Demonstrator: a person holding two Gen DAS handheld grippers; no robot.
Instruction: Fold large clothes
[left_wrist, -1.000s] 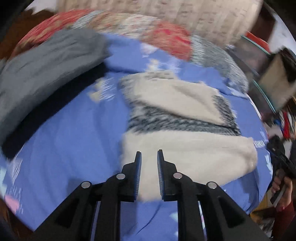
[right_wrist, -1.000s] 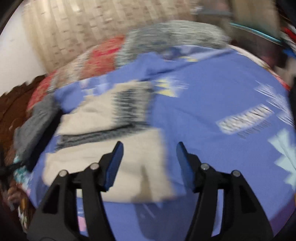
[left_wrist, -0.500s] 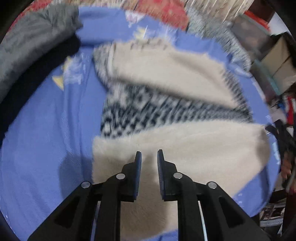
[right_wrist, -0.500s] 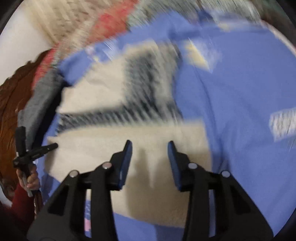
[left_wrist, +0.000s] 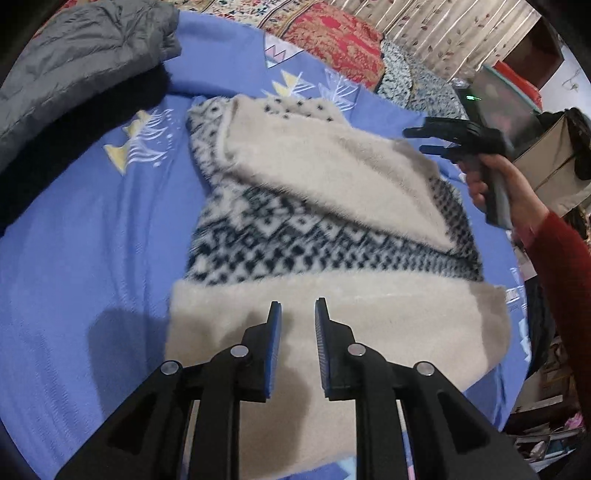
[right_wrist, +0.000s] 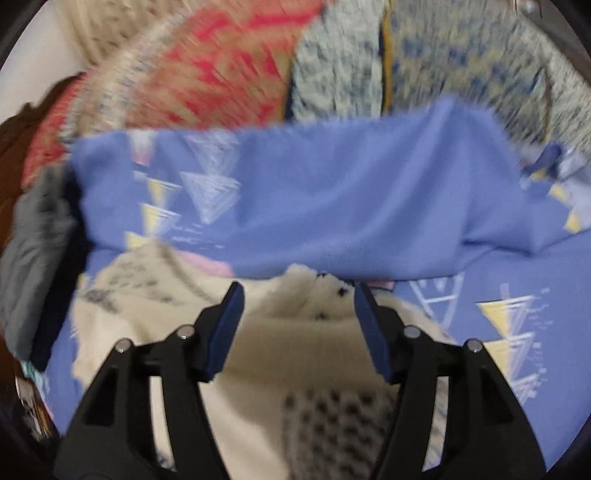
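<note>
sweater: the fuzzy cream sweater (left_wrist: 332, 206) with the dark zigzag band lies flat in the middle of the bed (left_wrist: 92, 240), on the blue sheet. One sleeve is already folded across the chest, and the plain cream hem runs along the near edge of the bed.

left gripper: the left gripper (left_wrist: 297, 314) hangs right over the hem, jaws nearly together with a thin gap and nothing in it. Can't tell if the tips touch the fluff.

right gripper: the right gripper (right_wrist: 299, 295) is up at the collar end, toward the head of the bed. Its jaws stand apart and have just been opening, with nothing pinched between them. That view is smeared.

step, my guess: it looks like the setup for the next fold, one end pinned while the other gets lifted.

how to do it well: I'd grab through both layers at the collar or shoulder, not just the top fuzz, or the folded sleeve slides out. Keep the hem flat and square to the near edge so the fold lands straight.

watch out: the blue sheet is bunched up just past the collar, so it's easy to pinch the sheet along with the knit.

bystander stuff: a grey jacket (left_wrist: 74, 62) sits at the far left corner of the bed, well clear.
</note>
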